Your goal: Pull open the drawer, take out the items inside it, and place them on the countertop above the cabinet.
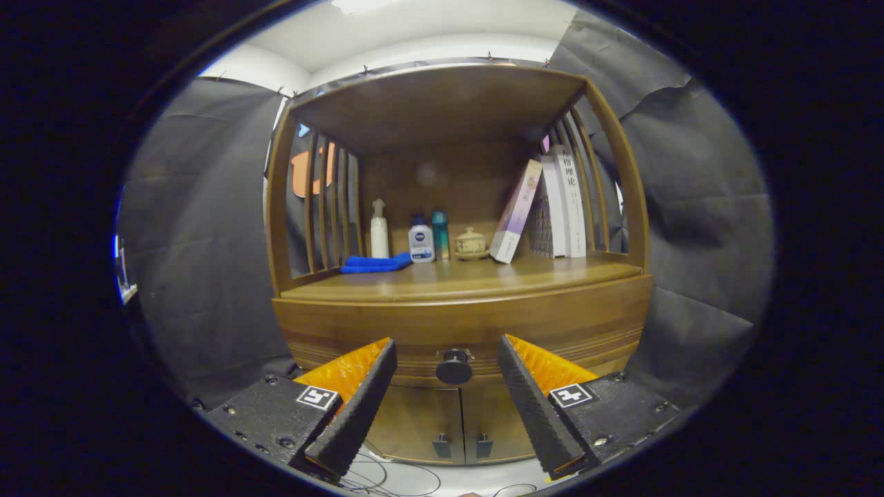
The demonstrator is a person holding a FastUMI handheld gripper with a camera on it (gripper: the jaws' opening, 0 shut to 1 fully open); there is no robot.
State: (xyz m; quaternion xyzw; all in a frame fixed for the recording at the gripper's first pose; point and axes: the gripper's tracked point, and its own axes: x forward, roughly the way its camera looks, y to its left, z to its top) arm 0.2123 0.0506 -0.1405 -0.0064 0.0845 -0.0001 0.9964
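right ahead of the wide-open hand-held gripper (447,366) sits the shut drawer's black knob (454,366), so next it probably needs to close on that and pull.

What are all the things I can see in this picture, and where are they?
cabinet: one, brown wood, straight ahead of the fingers
drawer: one, brown, shut, under the countertop
drawer knob: one, black, between the fingers, untouched
lower doors: two, brown, below the drawer
countertop: one, brown, above the drawer
cloth: one, blue, folded at the countertop's left
spray bottle: one, white, behind the cloth
squat bottle: one, white with dark cap, right of the spray bottle
slim bottle: one, teal, beside it
lidded jar: one, cream, mid-countertop
books: several, pale, at right, one leaning
gripper: one, open, either side of the knob
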